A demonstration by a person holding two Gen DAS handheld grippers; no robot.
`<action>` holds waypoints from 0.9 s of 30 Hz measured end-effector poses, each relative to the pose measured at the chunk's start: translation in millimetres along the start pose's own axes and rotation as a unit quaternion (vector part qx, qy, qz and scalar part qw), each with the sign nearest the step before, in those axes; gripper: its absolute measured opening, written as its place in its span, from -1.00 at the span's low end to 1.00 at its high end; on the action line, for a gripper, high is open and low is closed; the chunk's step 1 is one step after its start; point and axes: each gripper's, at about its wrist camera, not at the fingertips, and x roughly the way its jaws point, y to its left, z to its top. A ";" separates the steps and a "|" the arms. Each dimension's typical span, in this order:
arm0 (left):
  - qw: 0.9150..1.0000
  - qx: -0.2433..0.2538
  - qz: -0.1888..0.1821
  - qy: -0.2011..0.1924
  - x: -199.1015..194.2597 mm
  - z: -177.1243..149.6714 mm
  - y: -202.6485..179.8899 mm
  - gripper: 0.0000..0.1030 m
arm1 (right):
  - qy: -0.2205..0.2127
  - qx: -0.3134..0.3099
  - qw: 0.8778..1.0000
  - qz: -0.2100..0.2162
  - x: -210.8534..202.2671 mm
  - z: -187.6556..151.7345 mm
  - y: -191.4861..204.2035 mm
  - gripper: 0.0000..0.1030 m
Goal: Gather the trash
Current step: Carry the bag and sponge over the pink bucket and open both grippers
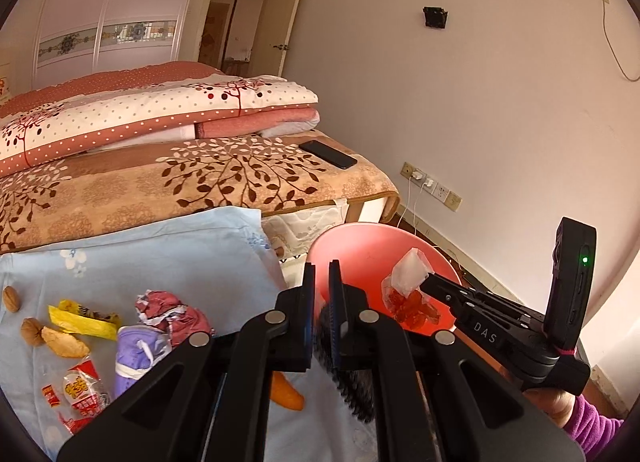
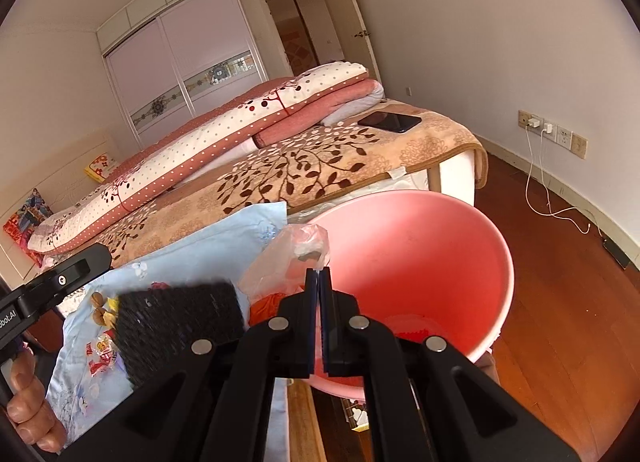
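A pink bin (image 1: 360, 250) (image 2: 440, 246) stands at the corner of the blue cloth (image 1: 168, 258) (image 2: 208, 250). My right gripper (image 2: 319, 274) (image 1: 427, 277) is shut on a clear plastic wrapper with red bits (image 1: 408, 290) (image 2: 288, 258) and holds it over the bin's mouth. My left gripper (image 1: 322, 282) is shut on a black brush (image 1: 344, 358) (image 2: 180, 326) beside the bin. Trash lies on the cloth: yellow wrapper (image 1: 84, 318), crumpled red paper (image 1: 172, 314), purple mask (image 1: 136, 354), red snack packet (image 1: 80, 390), walnuts (image 1: 30, 330), orange peel (image 1: 286, 394).
A bed with a leaf-print blanket (image 1: 200, 182) and folded quilts (image 1: 140, 110) lies behind, with a black phone (image 1: 328, 154) (image 2: 390, 121) on it. Wall sockets with chargers (image 1: 428, 184) (image 2: 548, 130) and cables sit at the right above the wooden floor (image 2: 560, 282).
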 end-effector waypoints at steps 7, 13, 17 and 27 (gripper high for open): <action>1.000 0.020 0.000 0.012 27.8 0.0 -16.6 -0.88 | 0.010 0.027 1.000 -0.012 6.7 -4.5 -26.6 -0.97; 0.999 0.008 -0.012 0.041 30.0 -12.7 -6.2 -0.88 | 0.010 0.031 0.999 -0.011 8.9 -6.1 -32.4 -0.97; 0.997 0.001 -0.013 0.075 26.5 -26.3 2.6 -0.52 | 0.009 0.031 0.999 -0.009 9.0 -5.5 -31.3 -0.97; 0.985 0.007 -0.022 0.169 10.2 -82.5 17.0 -0.31 | 0.005 0.027 1.000 -0.004 1.7 -5.7 -20.5 -0.97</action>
